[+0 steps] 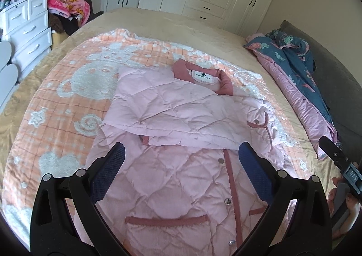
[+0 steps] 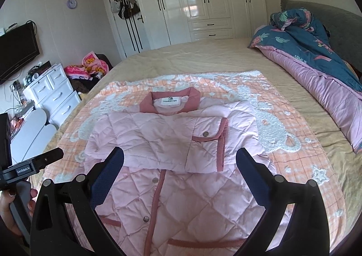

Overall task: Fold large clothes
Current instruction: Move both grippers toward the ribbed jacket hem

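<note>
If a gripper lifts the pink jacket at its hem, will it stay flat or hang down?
The jacket looks soft and quilted, so it will probably droop, not stay flat. Its folded sleeves lie loose on top and may slide off. The padding suggests it is light for its size.

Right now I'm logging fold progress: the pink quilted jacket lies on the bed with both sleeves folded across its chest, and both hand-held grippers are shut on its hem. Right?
Not quite. Both wrist views show the left hand-held gripper and right hand-held gripper open above the pink quilted jacket, gripping nothing. The sleeves are indeed folded across.
</note>
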Tool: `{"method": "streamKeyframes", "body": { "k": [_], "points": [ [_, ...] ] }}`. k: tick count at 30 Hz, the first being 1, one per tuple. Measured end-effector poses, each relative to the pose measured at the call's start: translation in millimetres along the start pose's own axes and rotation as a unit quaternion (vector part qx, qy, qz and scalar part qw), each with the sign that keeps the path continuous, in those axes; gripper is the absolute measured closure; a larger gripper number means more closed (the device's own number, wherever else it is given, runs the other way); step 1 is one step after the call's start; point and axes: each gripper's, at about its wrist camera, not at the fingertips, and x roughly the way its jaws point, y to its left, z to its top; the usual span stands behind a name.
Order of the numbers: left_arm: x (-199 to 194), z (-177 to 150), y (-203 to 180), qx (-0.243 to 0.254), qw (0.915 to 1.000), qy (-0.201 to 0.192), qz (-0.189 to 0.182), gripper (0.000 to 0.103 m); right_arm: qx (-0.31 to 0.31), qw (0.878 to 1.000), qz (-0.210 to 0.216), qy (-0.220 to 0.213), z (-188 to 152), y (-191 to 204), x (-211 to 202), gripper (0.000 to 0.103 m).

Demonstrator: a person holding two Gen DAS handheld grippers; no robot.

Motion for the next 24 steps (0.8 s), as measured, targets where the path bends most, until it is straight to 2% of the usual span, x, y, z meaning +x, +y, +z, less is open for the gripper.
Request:
{"method": "streamKeyframes", "body": {
  "k": [13,24],
  "points": [
    [-22.7,-21.1,-2.7,0.009,0.9999,-0.011,0.002,0.009,-0.002,1.000,0.007,-0.014,-14.5,-1.8,-29.1,0.004],
    [-28.9,-37.6,-9.1,0.025,0.9996,-0.014,0.005,0.009,-0.002,1.000,0.000,-0.009,-30.8,-14.0,-37.5,0.004]
  ]
}}
